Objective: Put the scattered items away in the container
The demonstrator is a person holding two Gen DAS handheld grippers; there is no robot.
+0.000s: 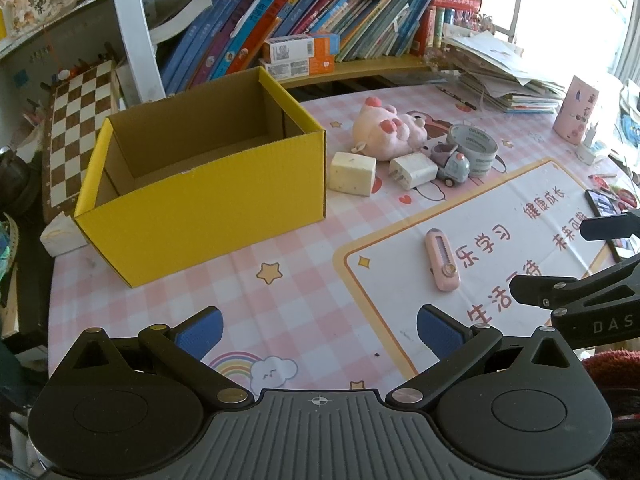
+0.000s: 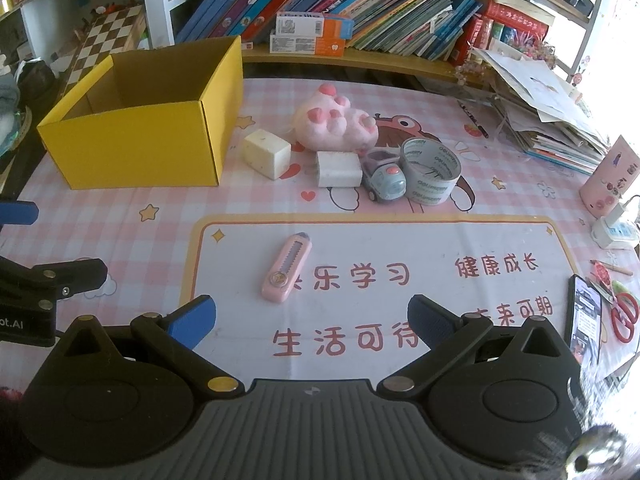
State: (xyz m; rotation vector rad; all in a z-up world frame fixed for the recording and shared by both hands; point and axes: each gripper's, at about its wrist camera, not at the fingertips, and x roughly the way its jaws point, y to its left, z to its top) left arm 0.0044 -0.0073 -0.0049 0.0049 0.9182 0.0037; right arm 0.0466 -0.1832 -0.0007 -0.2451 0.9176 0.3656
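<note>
On the pink checked worktop (image 2: 360, 208) we find both tools, left tool (image 1: 320, 330) and right tool (image 2: 310, 318), spread apart, holding nothing; pink cutter (image 2: 285, 268) just ahead of right tool, yellow box (image 1: 200, 184) beyond left

A pink checked tablecloth (image 2: 168, 224) covered the table, printed with stars, cartoon figures and a white panel of red Chinese characters (image 2: 384, 280). Along the far edge ran a yellow shelf (image 2: 392, 65) packed with leaning children's books (image 2: 360, 4), framed by white uprights (image 1: 130, 28). A chessboard (image 1: 78, 120) leaned at far left. At far right lay a loose stack of papers (image 2: 548, 120), and bright daylight washed in from a window (image 1: 576, 8).
</note>
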